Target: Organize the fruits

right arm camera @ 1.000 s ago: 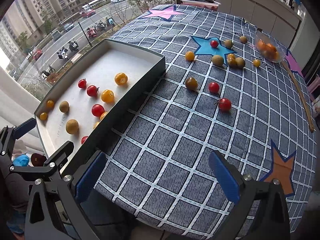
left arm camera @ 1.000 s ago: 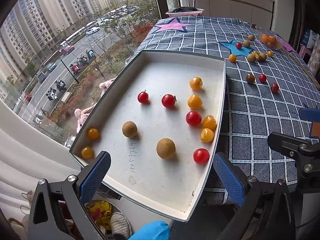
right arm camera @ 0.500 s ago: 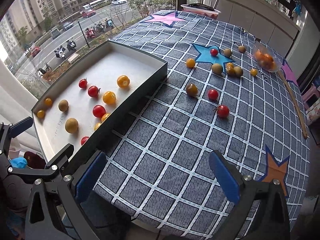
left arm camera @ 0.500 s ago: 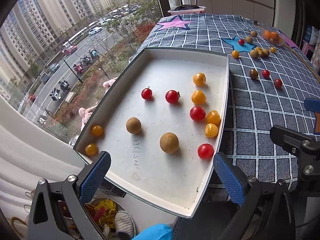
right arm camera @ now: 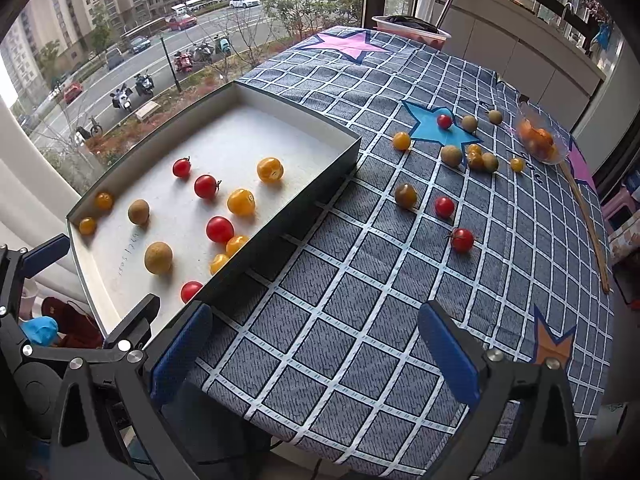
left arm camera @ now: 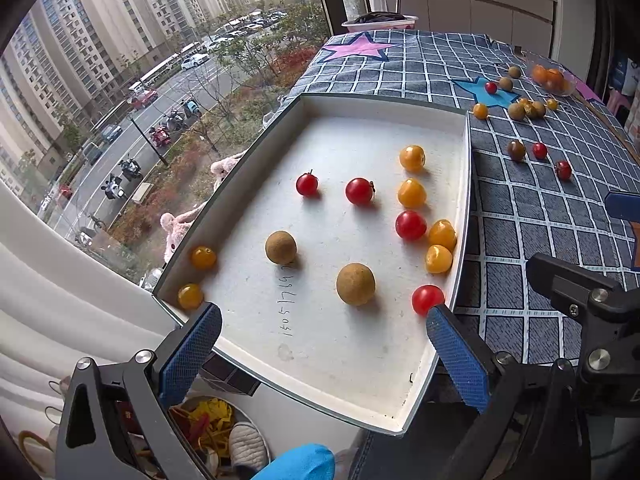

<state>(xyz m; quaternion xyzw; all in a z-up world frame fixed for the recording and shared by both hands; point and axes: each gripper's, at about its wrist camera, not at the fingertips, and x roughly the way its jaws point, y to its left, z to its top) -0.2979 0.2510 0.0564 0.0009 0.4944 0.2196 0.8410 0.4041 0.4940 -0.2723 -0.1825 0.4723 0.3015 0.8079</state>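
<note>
Wide-spread right tool (right arm camera: 312,354) above checked tablecloth (right arm camera: 360,280), fruit-filled tray (right arm camera: 280,216) left

checked tablecloth (right arm camera: 360,300), white tray (right arm camera: 280,216), scattered fruits (right arm camera: 444,206)

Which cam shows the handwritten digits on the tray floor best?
Left wrist: the handwritten digits sit near centre on the tray floor, strokes distinct. In the right wrist view they are small, faint and steeply foreshortened.

A home in a high flat is indicated: a checked tablecloth (right arm camera: 360,280) is laid beside a window (left arm camera: 140,80), with cabinets (right arm camera: 520,52) far behind.
</note>
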